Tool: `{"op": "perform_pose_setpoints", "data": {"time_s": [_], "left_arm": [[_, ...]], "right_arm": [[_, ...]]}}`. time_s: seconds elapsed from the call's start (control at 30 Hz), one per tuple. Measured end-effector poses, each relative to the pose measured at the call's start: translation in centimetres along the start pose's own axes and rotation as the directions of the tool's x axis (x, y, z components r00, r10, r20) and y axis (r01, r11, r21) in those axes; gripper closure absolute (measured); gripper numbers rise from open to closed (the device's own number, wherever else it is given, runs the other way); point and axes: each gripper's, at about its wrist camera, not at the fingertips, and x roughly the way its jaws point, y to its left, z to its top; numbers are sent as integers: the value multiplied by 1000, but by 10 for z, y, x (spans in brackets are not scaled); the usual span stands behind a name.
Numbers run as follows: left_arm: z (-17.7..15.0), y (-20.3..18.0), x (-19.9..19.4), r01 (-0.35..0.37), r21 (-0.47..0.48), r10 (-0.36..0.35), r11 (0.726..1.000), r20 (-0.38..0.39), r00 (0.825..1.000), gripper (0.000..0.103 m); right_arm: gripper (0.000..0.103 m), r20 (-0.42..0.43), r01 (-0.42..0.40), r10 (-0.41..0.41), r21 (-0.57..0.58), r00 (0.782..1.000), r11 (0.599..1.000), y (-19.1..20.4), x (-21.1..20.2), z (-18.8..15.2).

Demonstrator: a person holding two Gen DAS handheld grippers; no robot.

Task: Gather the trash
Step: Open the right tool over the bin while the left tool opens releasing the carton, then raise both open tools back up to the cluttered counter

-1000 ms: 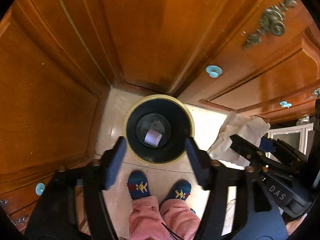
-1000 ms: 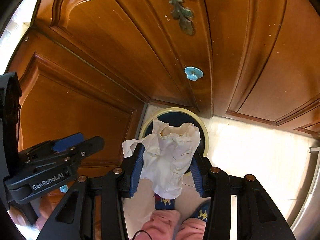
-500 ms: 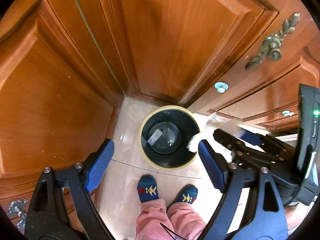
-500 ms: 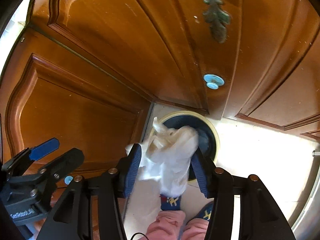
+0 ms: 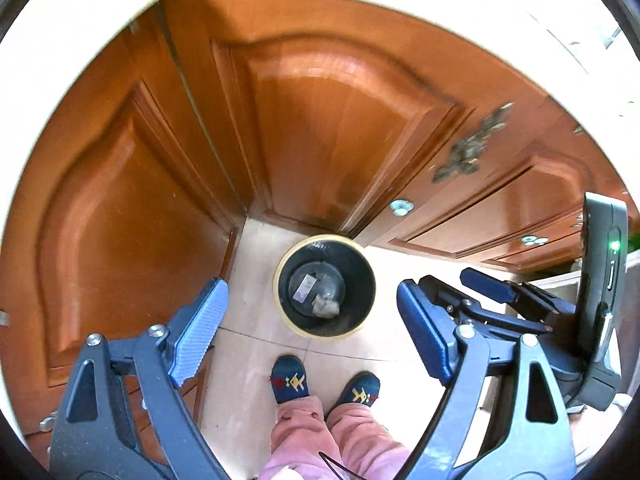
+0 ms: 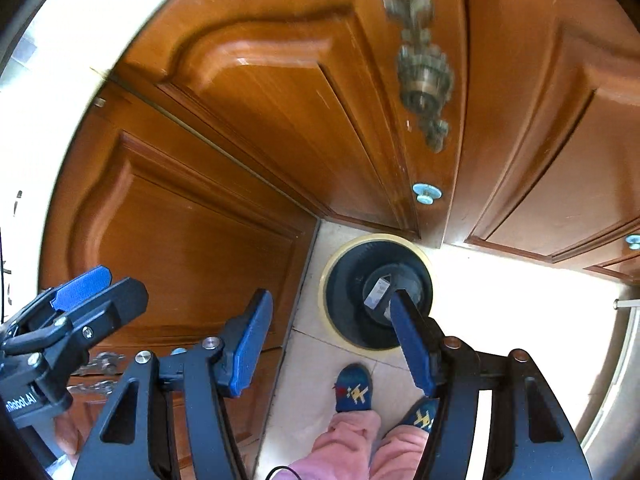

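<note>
A round black trash bin with a cream rim point(image 5: 280, 308) stands on the pale tile floor in the corner of wooden cabinets; it also shows in the right wrist view point(image 6: 332, 320). Inside lie a small white slip point(image 5: 303, 287) and a crumpled white paper wad point(image 5: 326, 305). My left gripper point(image 5: 310, 332) is open and empty, high above the bin. My right gripper point(image 6: 332, 338) is open and empty, above the bin's left rim; it also shows in the left wrist view point(image 5: 460, 280). The wad is hidden behind my right finger in the right wrist view.
Orange-brown cabinet doors point(image 5: 328, 128) surround the bin on the far and left sides, with a brass handle point(image 6: 424, 76) and small blue knobs point(image 6: 426, 193). The person's feet in patterned slippers point(image 5: 290, 380) stand on the tiles point(image 5: 248, 364) just before the bin.
My right gripper opened and let go of the white paper, which now lies in the bin. Both grippers rose, so the bin looks smaller. My left gripper stayed open.
</note>
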Motion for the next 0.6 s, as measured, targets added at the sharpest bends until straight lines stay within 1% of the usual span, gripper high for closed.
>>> {"op": "perform_pose_setpoints", "data": {"time_s": [0.1, 0.17, 0.23, 0.33, 0.37, 0.43, 0.53, 0.6], "left_arm": [[10, -5, -37, 28, 24, -29, 999, 30, 999, 19], [18, -7, -63, 58, 34, -60, 998, 50, 997, 19], [28, -12, -89, 82, 50, -86, 995, 80, 993, 19], [45, -22, -130, 112, 90, -124, 990, 137, 983, 19], [51, -25, -142, 119, 106, -135, 987, 158, 978, 19], [62, -33, -167, 134, 138, -161, 981, 203, 966, 19], [78, -39, -203, 161, 178, -205, 971, 271, 940, 18], [90, -42, -220, 171, 202, -227, 964, 301, 926, 18]], "right_arm": [[40, 26, -10, 10, -2, 1000, 1000, 12, -36, -2], [40, 56, -10, 10, -3, 998, 1000, 25, -71, 0], [40, 94, -11, 11, -5, 996, 1000, 35, -106, 2], [40, 154, 0, 1, -8, 988, 1000, 48, -153, 5], [40, 177, 3, -1, -9, 984, 1000, 51, -169, 7], [36, 237, 18, -15, -11, 971, 1000, 59, -203, 10], [34, 306, 47, -42, -8, 951, 999, 69, -247, 14], [34, 347, 55, -51, 0, 936, 999, 77, -271, 19]]}}
